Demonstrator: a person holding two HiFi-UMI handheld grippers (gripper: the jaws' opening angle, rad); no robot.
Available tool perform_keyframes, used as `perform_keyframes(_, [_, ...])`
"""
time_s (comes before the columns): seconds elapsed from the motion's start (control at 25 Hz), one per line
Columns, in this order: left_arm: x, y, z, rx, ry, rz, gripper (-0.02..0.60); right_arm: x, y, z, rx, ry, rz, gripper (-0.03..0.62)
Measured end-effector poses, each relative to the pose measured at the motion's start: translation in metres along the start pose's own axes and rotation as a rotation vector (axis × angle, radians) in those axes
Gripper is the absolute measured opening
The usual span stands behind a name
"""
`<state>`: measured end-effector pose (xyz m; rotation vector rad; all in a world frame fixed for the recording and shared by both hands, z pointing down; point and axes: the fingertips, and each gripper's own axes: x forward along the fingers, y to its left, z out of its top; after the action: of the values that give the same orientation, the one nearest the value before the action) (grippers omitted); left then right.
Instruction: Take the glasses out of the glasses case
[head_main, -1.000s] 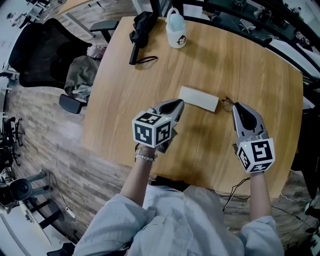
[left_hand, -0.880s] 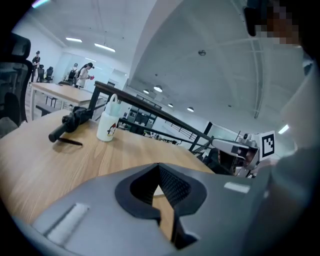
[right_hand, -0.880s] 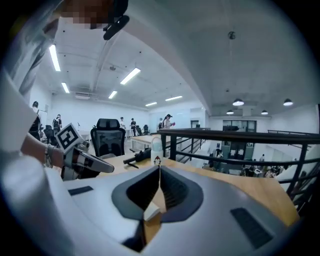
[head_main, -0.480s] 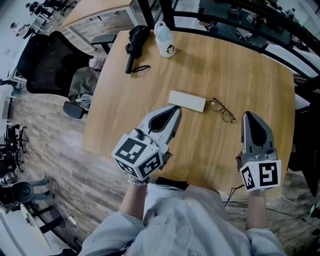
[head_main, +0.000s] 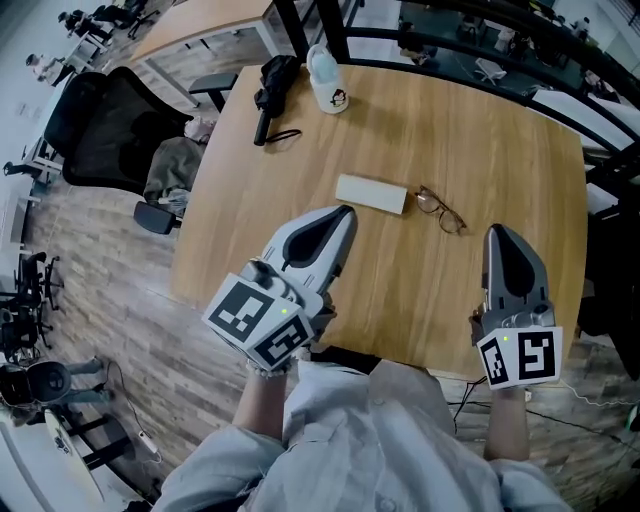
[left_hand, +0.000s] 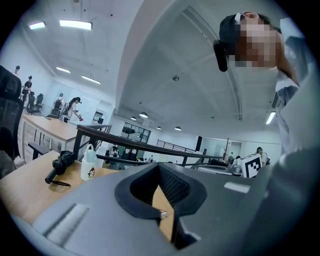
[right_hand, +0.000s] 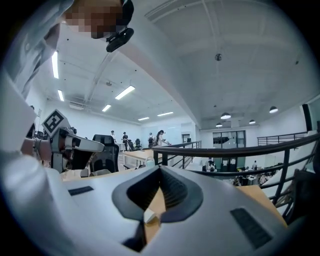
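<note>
Head view, L to R: left tool pinched shut, empty, held above the desk. White glasses case lies mid-desk w/ glasses out, just beside it. Right tool closed, empty too. Job prob. done, hence both hang clear.
</note>
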<state>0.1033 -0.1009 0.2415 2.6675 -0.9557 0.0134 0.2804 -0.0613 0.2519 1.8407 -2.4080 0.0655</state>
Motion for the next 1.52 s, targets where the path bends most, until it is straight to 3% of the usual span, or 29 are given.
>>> perform_keyframes(0.2, [-0.018,-0.012,0.011,0.036,-0.021,-0.044,0.005,-0.023,0.018,0.004,-0.007,-0.001,-0.039,0.000])
perform_keyframes(0.52, [-0.081,-0.013,0.019,0.068,-0.030,-0.080,0.005,-0.053,0.081,0.013,-0.023,-0.010,-0.091,0.000])
perform_keyframes(1.0, [-0.167,-0.021,0.003,0.077,-0.029,-0.148,0.005,-0.107,0.167,0.007,-0.032,0.001,-0.151,0.000])
perform_keyframes(1.52, [-0.181,-0.023,0.004,0.069,-0.048,-0.119,0.005,-0.119,0.173,0.018,-0.052,-0.020,-0.151,0.000])
